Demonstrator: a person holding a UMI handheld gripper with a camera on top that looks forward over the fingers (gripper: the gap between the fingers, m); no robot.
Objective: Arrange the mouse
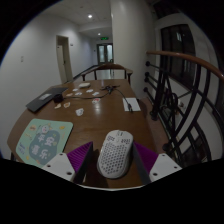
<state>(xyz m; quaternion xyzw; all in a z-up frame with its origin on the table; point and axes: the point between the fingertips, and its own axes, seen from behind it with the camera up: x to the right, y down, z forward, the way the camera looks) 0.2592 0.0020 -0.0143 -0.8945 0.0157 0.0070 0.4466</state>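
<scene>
Sitting between the spread fingers of the gripper (112, 162), one white perforated mouse (114, 154) rests on the wooden table (100, 120), one green mat (40, 140) nearby

Count: one white perforated mouse (115, 155), one green patterned mat (40, 140). One dark laptop (44, 100). One wooden desk (100, 118).

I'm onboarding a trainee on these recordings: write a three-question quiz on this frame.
1. True or false: the white perforated mouse lies between the fingers of the tongs.
2. What lies on the wooden table beside the left finger? A) a laptop B) a green patterned mat C) a mug
3. Fill in: a curved ____ runs beside the table on the right.

Key: 1 true. 2 B, the green patterned mat. 3 railing.
</scene>
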